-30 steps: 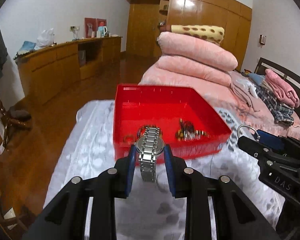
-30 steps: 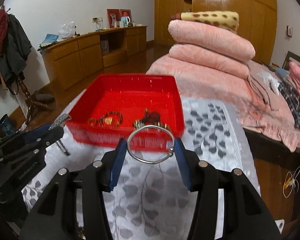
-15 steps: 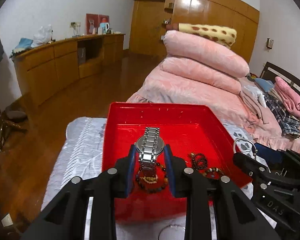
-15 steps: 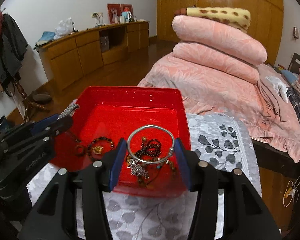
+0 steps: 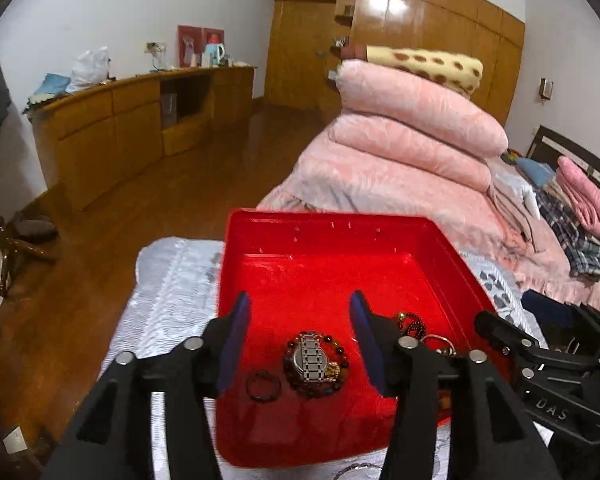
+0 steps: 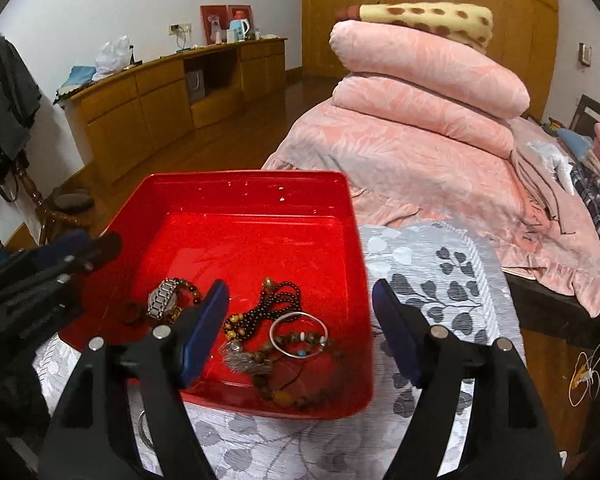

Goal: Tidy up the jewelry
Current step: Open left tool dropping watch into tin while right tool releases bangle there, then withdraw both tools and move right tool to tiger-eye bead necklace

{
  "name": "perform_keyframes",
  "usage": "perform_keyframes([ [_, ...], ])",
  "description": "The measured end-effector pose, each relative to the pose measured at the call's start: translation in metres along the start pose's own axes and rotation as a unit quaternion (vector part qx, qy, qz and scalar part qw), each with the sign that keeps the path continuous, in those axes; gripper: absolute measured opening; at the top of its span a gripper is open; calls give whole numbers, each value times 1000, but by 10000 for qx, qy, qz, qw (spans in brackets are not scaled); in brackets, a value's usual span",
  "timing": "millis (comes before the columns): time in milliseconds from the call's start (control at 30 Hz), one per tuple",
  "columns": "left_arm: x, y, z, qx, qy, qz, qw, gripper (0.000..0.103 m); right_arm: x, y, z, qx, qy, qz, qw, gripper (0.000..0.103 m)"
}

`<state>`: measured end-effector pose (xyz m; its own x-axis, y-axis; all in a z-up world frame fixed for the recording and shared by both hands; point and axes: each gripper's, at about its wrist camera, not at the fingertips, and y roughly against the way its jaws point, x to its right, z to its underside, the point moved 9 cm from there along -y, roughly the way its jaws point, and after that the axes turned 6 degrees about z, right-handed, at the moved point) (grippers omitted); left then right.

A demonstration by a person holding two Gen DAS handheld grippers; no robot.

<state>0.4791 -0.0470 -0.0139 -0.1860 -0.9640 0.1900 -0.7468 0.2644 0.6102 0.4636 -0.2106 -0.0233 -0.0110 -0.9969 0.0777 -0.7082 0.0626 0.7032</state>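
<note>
A red tray (image 5: 320, 236) (image 6: 352, 240) sits on a grey leaf-patterned cloth. My left gripper (image 5: 299, 336) is open and empty above the tray. Below it a silver watch (image 5: 310, 358) (image 6: 162, 300) lies on a brown bead bracelet (image 5: 336, 376), next to a dark ring (image 5: 263, 386). My right gripper (image 6: 300, 320) is open and empty above the tray's right half. A silver bangle (image 6: 298, 334) lies there on bead bracelets (image 6: 288, 364), beside a dark bead necklace (image 6: 276, 300). Each gripper shows at the edge of the other's view.
The cloth-covered table (image 6: 432, 264) stands against a bed piled with pink quilts (image 5: 412, 148). A wooden sideboard (image 5: 132, 128) runs along the left wall across a wood floor. A silver ring (image 5: 360, 470) lies on the cloth in front of the tray.
Both grippers have opened over the tray. The watch dropped from the left one onto the bead bracelet; the bangle dropped from the right one onto the beads.
</note>
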Motion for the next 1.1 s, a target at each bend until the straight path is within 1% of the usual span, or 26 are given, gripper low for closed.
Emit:
perform_keyframes([
  [67,-5,17,-2,157,25,-49,9999,55,5,9,1,63,-48,14,10000,72],
  [133,-9,31,-3,264,32,-109,9996,62,11,18,5,111,-104,15,9999,72],
  [233,-13,56,3,410,-72,-232,9989,66,15,34,14,168,-141,-8,9998,74],
  [367,-20,87,24,487,-76,-327,9982,73,15,58,40,209,-197,-51,9996,75],
  [467,-23,104,48,424,-117,-341,9984,80,12,72,65,182,-223,-124,9995,75],
  [533,-26,112,65,366,-136,-415,9984,86,10,79,82,129,-220,-149,9996,76],
  [633,-31,121,92,234,-162,-510,9983,90,6,87,110,-1,-284,-244,9993,77],
  [700,-34,126,112,113,-103,-538,9984,91,3,91,127,-93,-298,-297,9991,79],
  [833,-41,131,142,-106,-88,-609,9980,92,-8,100,156,-244,-268,-368,9987,84],
  [900,-46,134,157,-214,-48,-644,9977,92,-12,104,165,-307,-233,-379,9985,88],
  [1000,-49,140,172,-303,-13,-645,9975,92,-18,109,181,-415,-189,-360,9983,94],
  [1100,-48,144,186,-403,-75,-643,9971,93,-25,114,193,-534,-116,-341,9979,96],
])
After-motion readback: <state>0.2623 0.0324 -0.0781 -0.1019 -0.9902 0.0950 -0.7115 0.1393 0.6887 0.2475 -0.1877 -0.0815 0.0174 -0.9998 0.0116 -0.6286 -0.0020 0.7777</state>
